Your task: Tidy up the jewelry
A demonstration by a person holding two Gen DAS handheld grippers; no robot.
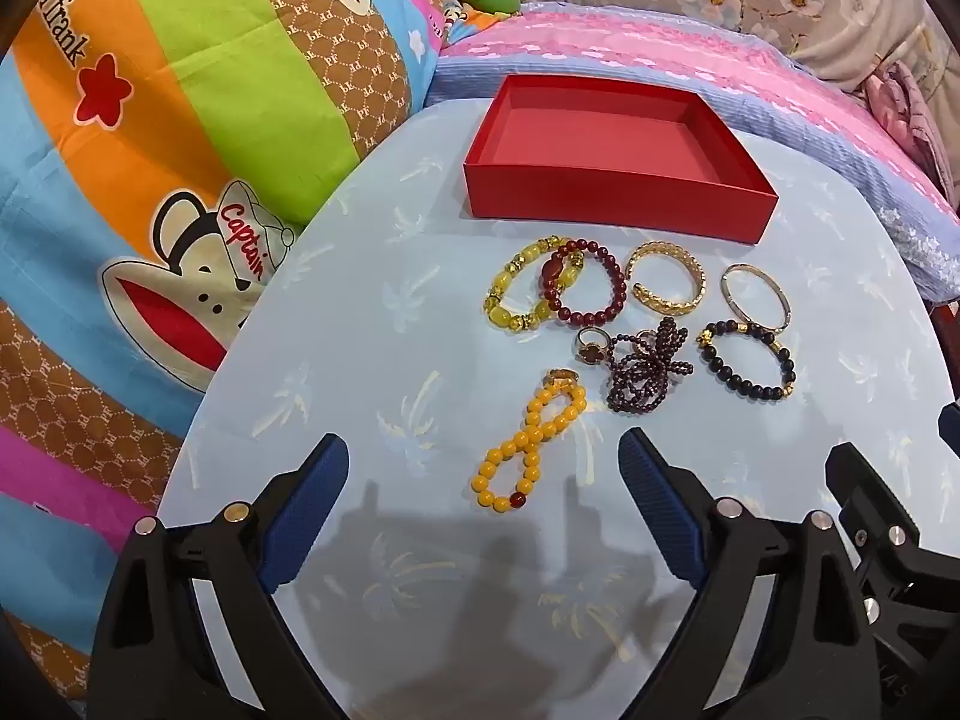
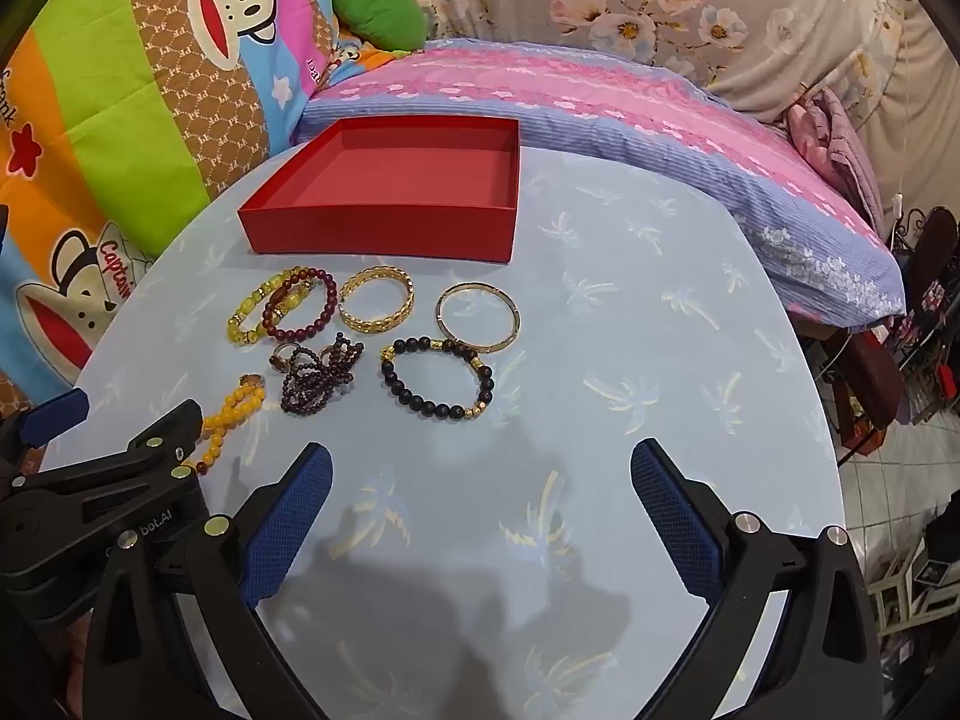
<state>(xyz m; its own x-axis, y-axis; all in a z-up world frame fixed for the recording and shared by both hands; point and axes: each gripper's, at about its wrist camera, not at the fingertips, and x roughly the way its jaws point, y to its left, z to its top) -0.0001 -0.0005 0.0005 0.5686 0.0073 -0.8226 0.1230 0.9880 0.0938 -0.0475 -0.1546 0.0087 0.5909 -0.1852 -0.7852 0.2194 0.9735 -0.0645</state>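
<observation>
Orange bead bracelet (image 1: pixel 528 441) (figure-eight) runs lengthwise toward red box (image 1: pixel 618 156).

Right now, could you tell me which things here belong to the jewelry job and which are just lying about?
Job: red box, empty; yellow bead strand; dark red bracelet; gold cuff; thin bangle; black bead bracelet.
Lying about: cartoon quilt; pink striped pillow; green cushion.

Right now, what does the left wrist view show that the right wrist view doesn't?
Only the left wrist view shows the whole orange bead strand, lying between the open left gripper fingers. Only the right wrist view shows the room floor and furniture past the table edge, and the open right gripper over bare tablecloth. Both show the empty red box, gold cuff and black bead bracelet.
</observation>
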